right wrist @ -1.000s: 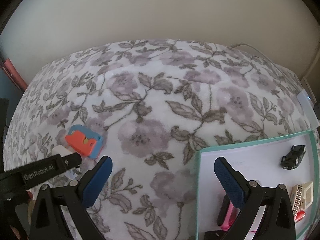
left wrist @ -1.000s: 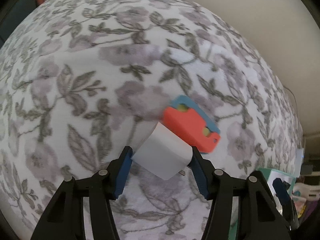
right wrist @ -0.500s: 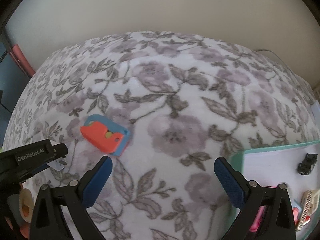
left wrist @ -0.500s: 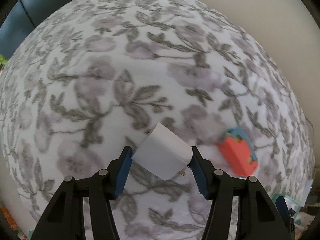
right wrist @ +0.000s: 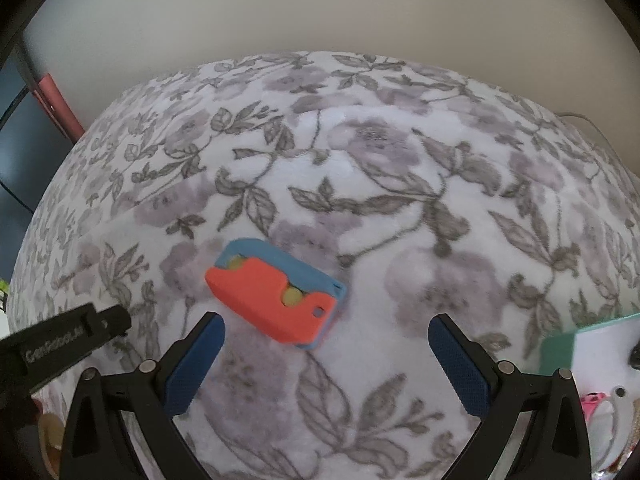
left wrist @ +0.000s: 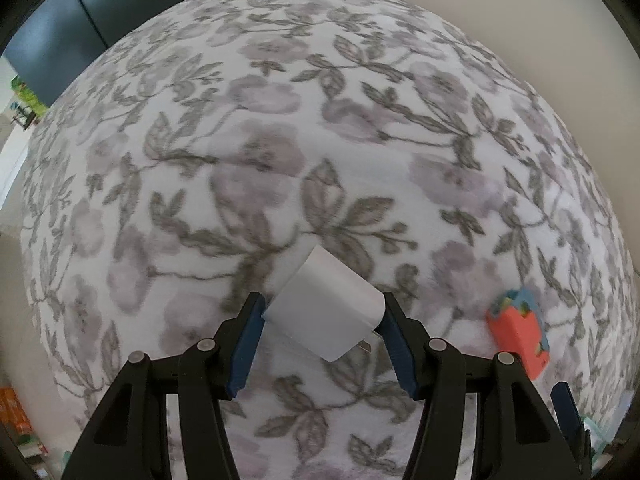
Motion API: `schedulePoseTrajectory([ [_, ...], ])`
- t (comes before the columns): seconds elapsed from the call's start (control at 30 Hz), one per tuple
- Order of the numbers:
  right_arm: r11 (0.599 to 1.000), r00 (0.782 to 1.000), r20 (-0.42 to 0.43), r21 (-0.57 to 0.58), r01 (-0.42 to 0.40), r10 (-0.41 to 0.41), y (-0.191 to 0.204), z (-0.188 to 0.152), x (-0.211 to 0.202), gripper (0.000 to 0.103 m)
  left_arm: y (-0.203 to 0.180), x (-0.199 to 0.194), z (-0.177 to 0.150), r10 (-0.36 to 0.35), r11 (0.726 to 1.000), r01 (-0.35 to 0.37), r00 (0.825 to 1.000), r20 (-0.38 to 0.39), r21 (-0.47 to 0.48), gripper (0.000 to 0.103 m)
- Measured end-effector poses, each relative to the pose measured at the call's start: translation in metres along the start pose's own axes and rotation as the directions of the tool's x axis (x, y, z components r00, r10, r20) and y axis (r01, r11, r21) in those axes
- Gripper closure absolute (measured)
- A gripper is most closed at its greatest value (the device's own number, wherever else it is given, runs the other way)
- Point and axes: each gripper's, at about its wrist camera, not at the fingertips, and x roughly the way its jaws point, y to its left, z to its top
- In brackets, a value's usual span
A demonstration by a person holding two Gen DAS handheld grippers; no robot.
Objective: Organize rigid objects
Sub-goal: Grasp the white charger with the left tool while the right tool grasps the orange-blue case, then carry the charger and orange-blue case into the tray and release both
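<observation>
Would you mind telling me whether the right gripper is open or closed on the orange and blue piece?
Open. The right gripper stands wide and empty; the orange and blue piece lies on the floral cloth ahead of it, untouched.

floral bedspread (right wrist: 360,168), plain cream wall (right wrist: 320,8)

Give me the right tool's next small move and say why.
Probably lower the right tool onto the orange and blue case and close. Its jaws stand open and empty, the case lies flat on the floral cloth just ahead between them, and the left tool is already shut on the white charger.
</observation>
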Motion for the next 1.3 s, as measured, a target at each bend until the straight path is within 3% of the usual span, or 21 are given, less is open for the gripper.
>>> schedulePoseTrajectory([
  [0.2,0.999,1.000,0.007,0.049,-0.007,0.006,0.010,0.006,0.013,0.000,0.024,0.001,0.008,0.040,0.999,-0.040,0.999,0.015,-0.031,0.043],
  [0.7,0.988,0.990,0.026,0.070,0.136,-0.138,0.028,0.015,0.028,0.000,0.047,0.010,0.014,0.052,0.997,-0.051,0.998,0.019,-0.059,0.043],
  [0.9,0.989,0.990,0.035,0.055,0.138,-0.140,0.027,0.015,0.026,0.005,0.046,0.009,0.014,0.055,0.997,-0.054,0.998,0.020,-0.055,0.043],
  [1.13,0.991,0.990,0.048,0.029,0.129,-0.130,0.029,0.011,0.018,0.024,0.043,0.013,0.017,0.057,0.997,-0.056,0.998,0.021,-0.053,0.043],
  [1.3,0.993,0.992,0.047,0.015,0.119,-0.120,0.028,0.008,0.016,0.024,0.043,0.013,0.017,0.059,0.997,-0.057,0.998,0.022,-0.051,0.043],
])
